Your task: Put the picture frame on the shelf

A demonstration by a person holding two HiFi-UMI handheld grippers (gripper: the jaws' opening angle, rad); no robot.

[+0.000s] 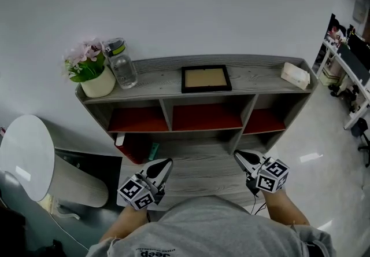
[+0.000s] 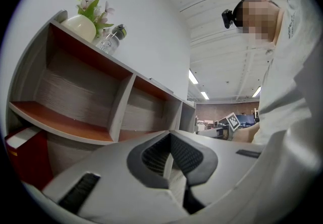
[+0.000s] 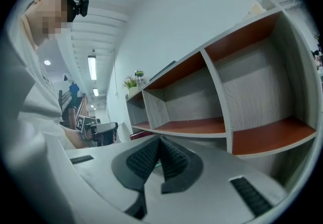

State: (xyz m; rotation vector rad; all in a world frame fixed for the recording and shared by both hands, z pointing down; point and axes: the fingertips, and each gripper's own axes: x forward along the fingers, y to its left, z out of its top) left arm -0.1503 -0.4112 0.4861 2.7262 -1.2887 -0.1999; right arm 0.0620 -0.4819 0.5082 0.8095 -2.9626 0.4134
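The black-rimmed picture frame [image 1: 206, 79] with a tan centre lay flat on the top board of the grey wood-grain shelf [image 1: 260, 70], about midway along it. Left of it stood a cream pot of pink flowers [image 1: 92, 73] and a clear plastic bottle [image 1: 123, 66]. To its right lay a small white box [image 1: 295, 74]. Below, well apart from the frame, the left gripper [image 1: 166, 163] and the right gripper [image 1: 238, 155] each had their jaws pressed together on nothing.
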